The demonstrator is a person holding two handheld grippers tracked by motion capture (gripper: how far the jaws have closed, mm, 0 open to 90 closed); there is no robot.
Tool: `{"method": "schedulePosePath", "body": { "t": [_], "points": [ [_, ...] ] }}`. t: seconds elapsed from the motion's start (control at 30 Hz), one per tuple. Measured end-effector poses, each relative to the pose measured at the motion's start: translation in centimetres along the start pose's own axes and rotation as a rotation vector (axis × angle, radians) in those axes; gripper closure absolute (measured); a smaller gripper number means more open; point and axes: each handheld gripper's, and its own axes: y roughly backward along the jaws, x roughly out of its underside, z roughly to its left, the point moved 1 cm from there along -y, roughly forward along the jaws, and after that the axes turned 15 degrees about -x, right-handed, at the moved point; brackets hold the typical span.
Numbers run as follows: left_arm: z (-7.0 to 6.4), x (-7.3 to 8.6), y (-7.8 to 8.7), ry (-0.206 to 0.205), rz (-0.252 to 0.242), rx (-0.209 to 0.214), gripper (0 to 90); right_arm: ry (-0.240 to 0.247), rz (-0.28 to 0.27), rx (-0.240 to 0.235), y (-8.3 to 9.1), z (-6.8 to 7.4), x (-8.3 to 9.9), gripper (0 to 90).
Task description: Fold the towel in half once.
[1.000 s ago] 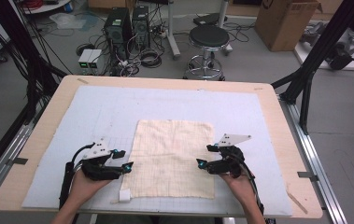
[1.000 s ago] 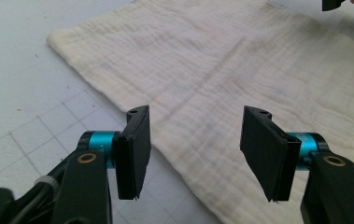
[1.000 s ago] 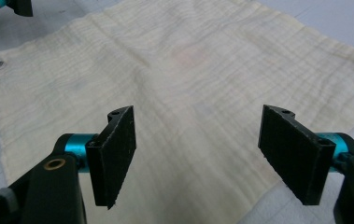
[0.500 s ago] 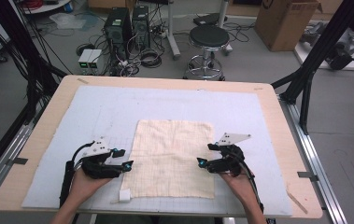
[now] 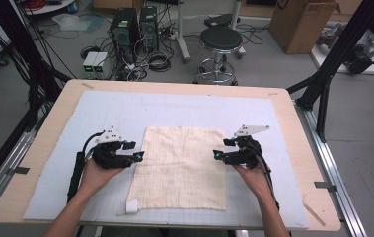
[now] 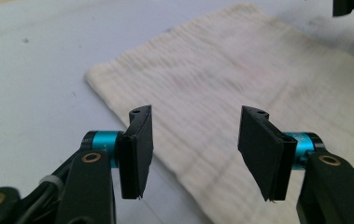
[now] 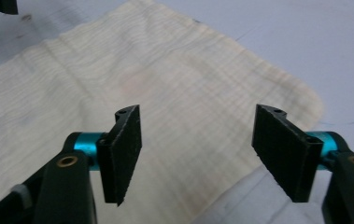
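Observation:
A cream cloth with a fine grid pattern lies flat on the pale mat, a white tag at its near left corner. My left gripper rests at the cloth's left edge, jaws open. My right gripper sits at the cloth's right edge, jaws open too. In the left gripper view the cloth spreads past my open left gripper, its far left corner ahead. In the right gripper view the cloth lies under my open right gripper, with a faint pink stain ahead.
The pale mat covers a wooden table with bare wood at the rims. Beyond the far edge stand a black stool, computer towers with loose cables, and a cardboard box. Black frame struts flank the table.
Both grippers have stayed at the cloth's side edges, shifting only slightly. The cloth lies as before.

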Motion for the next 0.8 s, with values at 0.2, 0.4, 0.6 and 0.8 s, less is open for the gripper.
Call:
{"method": "schedulePosePath", "body": {
  "t": [0.2, 0.4, 0.6, 0.8],
  "points": [
    [1.3, -2.1, -2.4, 0.015, 0.019, -0.039, 48.5, -0.024, 0.004, 0.035, -0.2, -2.2, -1.3, 46.2],
    [2.7, -3.7, -4.4, 0.035, 0.032, -0.094, 51.8, -0.021, 0.026, 0.063, -0.5, -3.8, -3.1, 53.4],
    [3.6, -3.8, -6.2, 0.094, 0.026, -0.163, 55.2, -0.034, 0.042, 0.083, -1.3, -5.6, -3.7, 57.4],
    [3.8, -2.5, -8.6, 0.161, 0.105, -0.181, 53.3, -0.088, 0.068, 0.094, -2.3, -7.1, -2.9, 62.4]
  ]
}}
